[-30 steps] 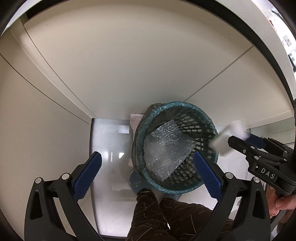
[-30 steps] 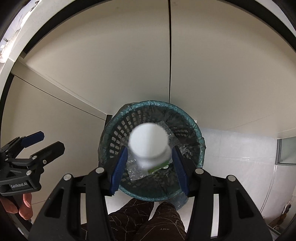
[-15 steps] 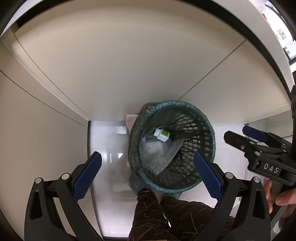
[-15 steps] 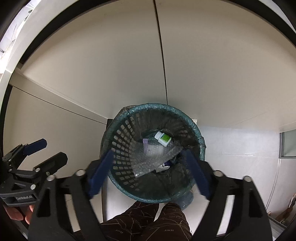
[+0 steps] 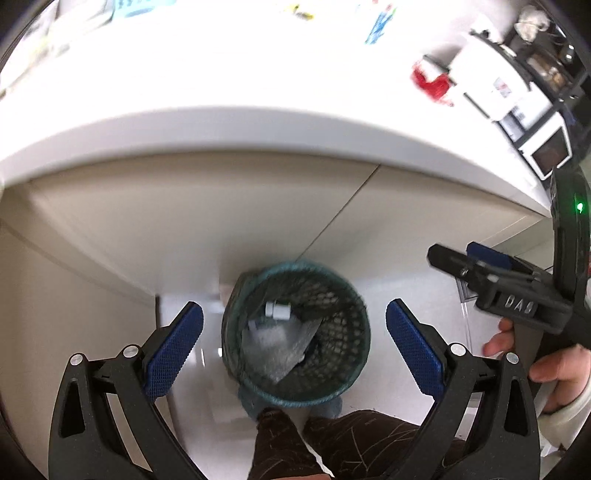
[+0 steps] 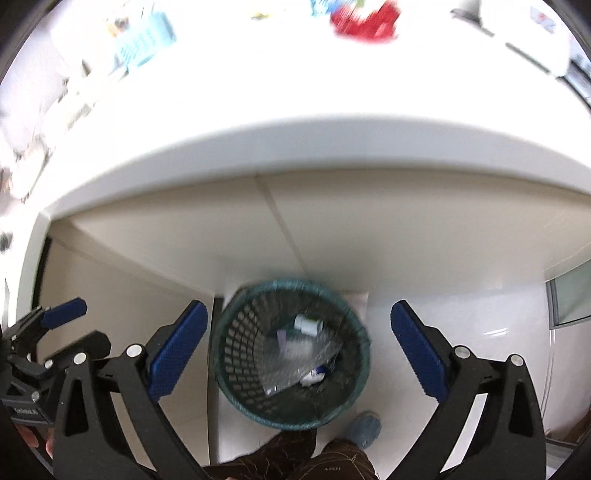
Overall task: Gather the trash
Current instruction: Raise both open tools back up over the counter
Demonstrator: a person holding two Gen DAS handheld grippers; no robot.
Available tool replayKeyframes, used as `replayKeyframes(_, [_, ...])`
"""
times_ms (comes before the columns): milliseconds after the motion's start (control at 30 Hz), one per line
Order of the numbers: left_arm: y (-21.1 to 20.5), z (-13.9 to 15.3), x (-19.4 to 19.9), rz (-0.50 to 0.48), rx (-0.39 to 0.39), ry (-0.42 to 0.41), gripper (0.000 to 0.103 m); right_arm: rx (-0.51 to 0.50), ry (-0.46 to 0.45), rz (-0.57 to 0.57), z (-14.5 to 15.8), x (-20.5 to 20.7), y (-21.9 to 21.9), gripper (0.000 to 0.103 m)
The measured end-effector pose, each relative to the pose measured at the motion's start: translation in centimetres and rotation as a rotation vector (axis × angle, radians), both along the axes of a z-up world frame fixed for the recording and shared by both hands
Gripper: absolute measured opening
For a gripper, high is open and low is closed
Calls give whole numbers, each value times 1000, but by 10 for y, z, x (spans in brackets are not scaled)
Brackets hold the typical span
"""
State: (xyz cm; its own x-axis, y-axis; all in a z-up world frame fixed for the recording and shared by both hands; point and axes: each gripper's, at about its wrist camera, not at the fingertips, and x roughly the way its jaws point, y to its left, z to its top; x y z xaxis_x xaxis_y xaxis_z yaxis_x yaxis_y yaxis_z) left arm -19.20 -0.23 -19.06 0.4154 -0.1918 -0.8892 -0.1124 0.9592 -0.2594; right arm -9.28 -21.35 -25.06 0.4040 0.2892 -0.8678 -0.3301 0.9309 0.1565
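Note:
A teal mesh wastebasket (image 5: 295,334) (image 6: 291,354) stands on the floor below the counter. Inside it lie a small white bottle (image 5: 277,311) (image 6: 308,325) and a sheet of bubble wrap (image 5: 275,347) (image 6: 295,363). My left gripper (image 5: 293,347) hangs well above the basket, open, with nothing between its blue pads. My right gripper (image 6: 299,349) is also high over the basket; its jaws are opening wide and nothing is between them. In the left wrist view the right gripper (image 5: 469,258) shows at the right edge, held by a hand (image 5: 554,369).
A white countertop (image 5: 258,122) (image 6: 332,140) juts out above the basket, with a red object (image 5: 432,83) (image 6: 365,20) and blurred items on it. Beige cabinet fronts (image 5: 184,229) stand behind the basket. The person's dark trousers (image 5: 332,443) and a blue slipper (image 6: 364,430) are below.
The right gripper let go of the white bottle, which fell into the basket, and its jaws spread wide. Both grippers then rose, bringing the countertop into view.

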Motion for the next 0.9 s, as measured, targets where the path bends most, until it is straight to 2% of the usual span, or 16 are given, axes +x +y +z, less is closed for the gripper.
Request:
replayKeyframes(200, [-11, 33, 28, -41, -1, -50, 97, 17, -114, -46, 58, 16, -18, 95])
replayKeyframes(433, [-11, 74, 67, -25, 35, -118, 97, 7, -212, -86, 113, 46, -39, 95])
replayKeyframes(667, [2, 98, 120, 31, 84, -141, 97, 4, -239, -111, 131, 85, -52, 95])
replayKeyframes(767, [6, 99, 149, 51, 117, -140, 97, 21, -227, -103, 131, 108, -54, 95])
replayKeyframes(900, [15, 96, 194, 81, 122, -130, 97, 16, -200, -103, 131, 136, -52, 95])
